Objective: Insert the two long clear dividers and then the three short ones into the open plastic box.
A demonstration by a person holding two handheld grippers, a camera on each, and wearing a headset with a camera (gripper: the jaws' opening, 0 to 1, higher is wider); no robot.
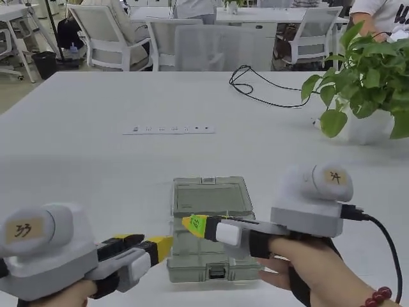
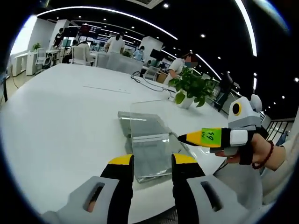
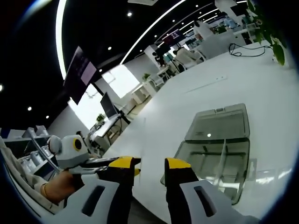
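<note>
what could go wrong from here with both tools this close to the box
The left tool and right tool point tip to tip over the open box; they may clash or nudge it. The box sits by the near edge of the table, so a push could slide it off. A thin clear piece seems to stand inside, hard to see and easily knocked.

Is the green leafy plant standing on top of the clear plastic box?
No, the green leafy plant stands on the white table, well off to one side of the clear plastic box, apart from it.
</note>
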